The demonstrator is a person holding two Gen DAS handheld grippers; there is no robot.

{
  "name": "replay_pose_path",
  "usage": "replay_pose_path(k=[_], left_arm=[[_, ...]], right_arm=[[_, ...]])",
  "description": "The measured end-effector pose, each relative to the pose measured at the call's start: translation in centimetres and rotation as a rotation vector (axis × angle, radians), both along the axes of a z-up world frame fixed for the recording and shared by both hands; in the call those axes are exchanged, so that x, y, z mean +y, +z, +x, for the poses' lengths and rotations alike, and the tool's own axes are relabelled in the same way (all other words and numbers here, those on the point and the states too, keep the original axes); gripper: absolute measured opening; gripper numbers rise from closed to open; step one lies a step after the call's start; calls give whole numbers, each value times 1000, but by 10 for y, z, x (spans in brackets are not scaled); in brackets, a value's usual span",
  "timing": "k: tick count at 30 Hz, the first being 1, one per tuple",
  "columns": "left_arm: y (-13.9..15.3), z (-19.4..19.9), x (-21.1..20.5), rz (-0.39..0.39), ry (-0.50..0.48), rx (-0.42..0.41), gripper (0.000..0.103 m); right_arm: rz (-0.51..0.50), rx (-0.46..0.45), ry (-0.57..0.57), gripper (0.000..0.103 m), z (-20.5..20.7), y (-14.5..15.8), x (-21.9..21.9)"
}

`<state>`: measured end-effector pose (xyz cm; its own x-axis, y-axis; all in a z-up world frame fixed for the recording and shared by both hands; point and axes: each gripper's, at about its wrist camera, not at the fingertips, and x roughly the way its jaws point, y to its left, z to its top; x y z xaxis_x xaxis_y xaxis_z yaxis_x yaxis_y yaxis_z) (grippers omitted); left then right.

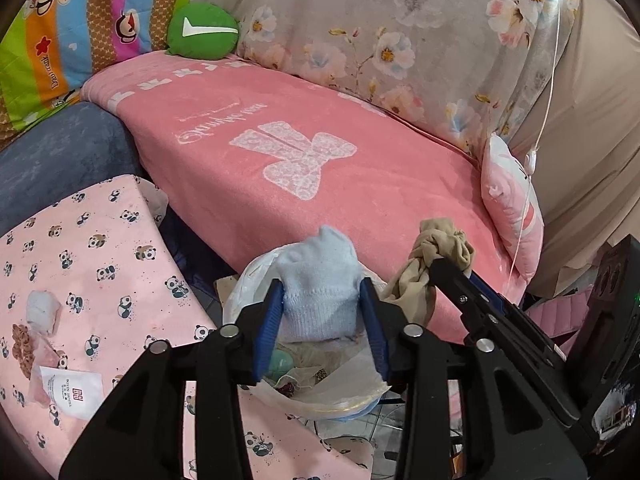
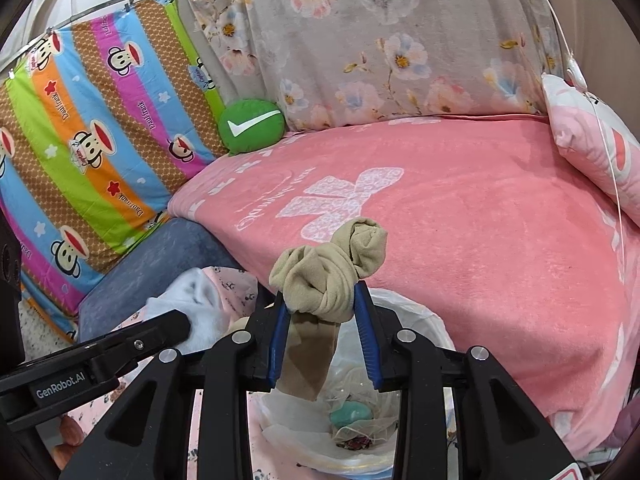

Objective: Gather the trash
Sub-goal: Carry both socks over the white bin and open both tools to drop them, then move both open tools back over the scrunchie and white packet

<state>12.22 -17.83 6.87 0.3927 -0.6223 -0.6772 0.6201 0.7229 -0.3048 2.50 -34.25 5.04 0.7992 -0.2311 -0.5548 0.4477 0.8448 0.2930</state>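
The left gripper (image 1: 322,304) has its blue ribbed pads against both sides of a pale blue knitted sock (image 1: 320,284), soft and bunched, held above a bin lined with a thin white plastic bag (image 1: 240,300). The right gripper (image 2: 323,312) is clamped on a knotted beige stocking (image 2: 328,268) of fine, sheer fabric, its loose end hanging over the same bin, beside a sofa covered with a fuzzy pink blanket (image 2: 480,240)

Pale blue sock (image 1: 320,292), beige sock (image 2: 332,276), pink panda-print cloth (image 1: 92,248), green cushion (image 1: 202,32).
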Motion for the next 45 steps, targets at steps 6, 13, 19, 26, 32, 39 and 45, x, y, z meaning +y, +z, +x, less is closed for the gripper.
replay_pose_path(k=[6,13,19,26,32,39,45], left_arm=[[-2,4,2,19,32,4,54],[-3,6,13,21,61,8,55],[-2,7,28,17,86,6,55],[0,10,50,6,121,6,56],[-1,15,75,-3,164,9,60],[-7,20,106,-16,212,22,60],[-14,26,132,-21,256,36,60]], right_arm=[[-8,-8,-13,47,-3,1,0],[-29,-13,3,54,-2,5,9],[-35,-7,29,54,1,7,21],[-50,-1,66,54,7,10,41],[-67,15,109,55,14,10,61],[-93,36,162,59,26,10,89],[-106,51,208,59,36,9,112]])
